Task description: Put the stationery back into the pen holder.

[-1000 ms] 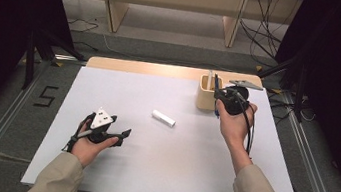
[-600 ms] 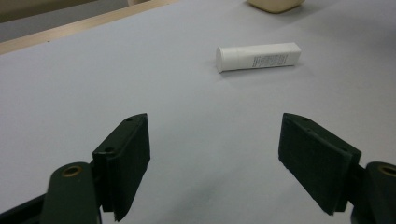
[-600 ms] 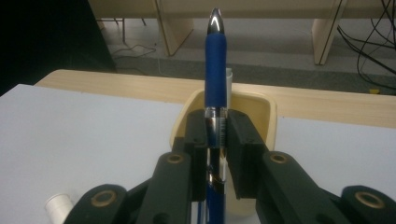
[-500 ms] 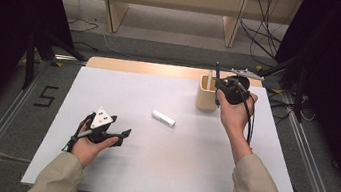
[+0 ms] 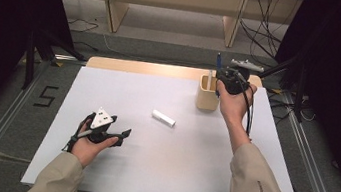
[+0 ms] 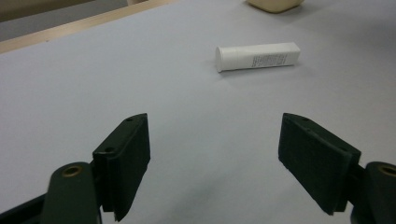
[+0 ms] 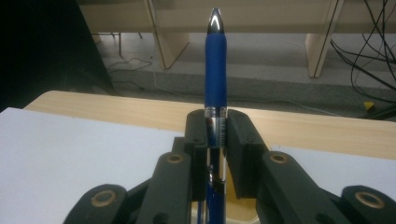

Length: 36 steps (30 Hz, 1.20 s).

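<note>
My right gripper [image 5: 222, 77] is shut on a blue pen [image 7: 215, 60] that stands upright between its pads, tip up, above the beige pen holder [image 5: 207, 97] at the table's far right. The same pen [image 5: 218, 61] pokes up from the gripper in the high view. In the right gripper view the holder's rim [image 7: 240, 212] lies just below the jaws. A white tube [image 5: 163, 118] lies on its side mid-table. My left gripper [image 5: 120, 136] rests open at the near left, pointing toward the tube [image 6: 258, 56], with nothing between its jaws.
A white sheet [image 5: 122, 170] covers the table, with a wooden strip [image 5: 137, 66] along the far edge. Dark stands and cables crowd the floor to both sides. A white stick [image 5: 209, 80] stands in the holder.
My right hand has carried the pen up and away toward the far edge, over the holder. The left hand and the tube have stayed put.
</note>
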### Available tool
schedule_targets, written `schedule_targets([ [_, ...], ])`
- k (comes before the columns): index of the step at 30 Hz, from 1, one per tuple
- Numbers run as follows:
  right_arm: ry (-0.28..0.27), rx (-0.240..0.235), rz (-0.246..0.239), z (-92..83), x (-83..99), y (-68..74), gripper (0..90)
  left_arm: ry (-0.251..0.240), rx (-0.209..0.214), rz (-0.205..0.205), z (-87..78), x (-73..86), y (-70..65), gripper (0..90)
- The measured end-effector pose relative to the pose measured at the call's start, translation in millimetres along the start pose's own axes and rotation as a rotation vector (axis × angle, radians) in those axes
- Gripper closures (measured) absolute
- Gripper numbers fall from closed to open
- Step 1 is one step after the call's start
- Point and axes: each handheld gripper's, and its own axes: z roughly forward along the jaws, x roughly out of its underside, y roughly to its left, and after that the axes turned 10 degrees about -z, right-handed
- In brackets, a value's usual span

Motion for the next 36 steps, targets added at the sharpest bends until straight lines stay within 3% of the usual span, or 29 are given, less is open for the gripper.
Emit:
schedule_targets([
  [14,-0.017,0.017,0.0,17.9,-7.2,-7.4,79.5,0.001,0.001,0.001,0.1,0.0,0.6,25.0],
  [36,-0.051,0.038,0.011,30.3,-9.0,-11.8,79.4,0.0,0.001,0.001,0.0,0.0,0.5,25.1],
])
